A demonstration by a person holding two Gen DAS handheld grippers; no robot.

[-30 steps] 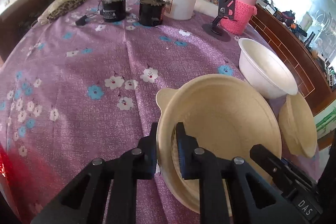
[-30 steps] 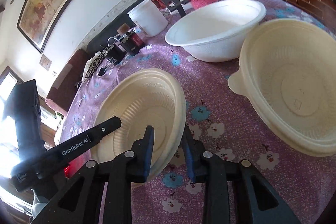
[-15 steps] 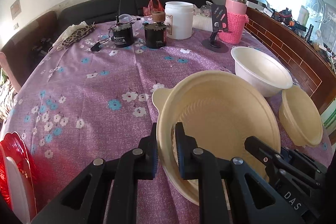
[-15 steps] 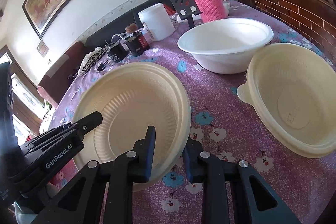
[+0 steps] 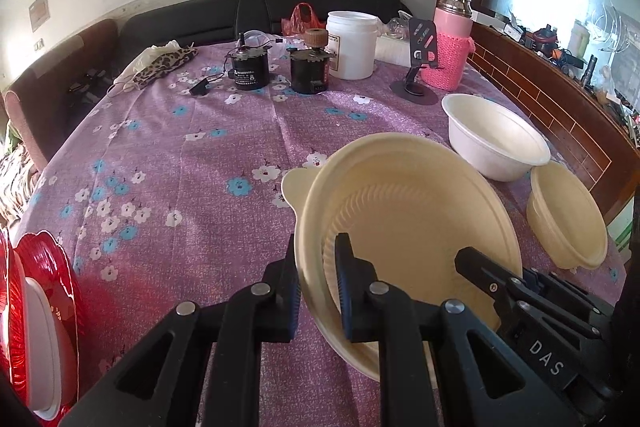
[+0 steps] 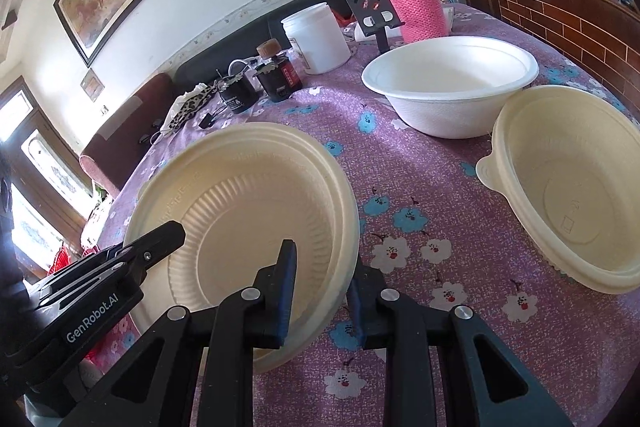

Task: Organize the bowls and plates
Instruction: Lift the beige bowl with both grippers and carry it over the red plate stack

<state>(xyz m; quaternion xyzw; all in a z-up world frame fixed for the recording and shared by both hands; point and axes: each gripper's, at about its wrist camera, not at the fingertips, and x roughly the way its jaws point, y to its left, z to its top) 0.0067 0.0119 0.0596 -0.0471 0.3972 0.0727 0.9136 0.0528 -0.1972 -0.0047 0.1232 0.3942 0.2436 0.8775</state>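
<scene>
Left claw: I see my left gripper point(image 5: 317, 285) clamped on the near-left rim of the plate point(image 5: 412, 227), one finger outside the rim, one inside.
Right claw: my right gripper point(image 6: 322, 289) straddles the plate's point(image 6: 248, 219) rim at its 4 o'clock edge. The inner finger point(image 6: 285, 279) lies against the inside wall; the outer one sits just outside the rim. I cannot tell whether it pinches or only brackets the rim.
Plate: cream, ribbed inside, with a small tab showing at its 10 o'clock edge in the left view. It sits tilted, far rim higher than the near one. I cannot tell whether its base touches the cloth point(image 5: 180, 155).
White bowl: upright on the cloth at 1 o'clock from the plate point(image 5: 496, 143), apart from it point(image 6: 448, 83).
Cream bowl: upright at 3 o'clock from the plate point(image 5: 566, 215), just beside the white bowl, tab toward the plate point(image 6: 568, 183).
Far side of table: white tub point(image 5: 351, 45), pink flask point(image 5: 450, 43), phone stand point(image 5: 418, 67), two dark jars point(image 5: 250, 69), all well apart from the bowls.
Lower left, left view: red object point(image 5: 36, 287), partly cut off.
</scene>
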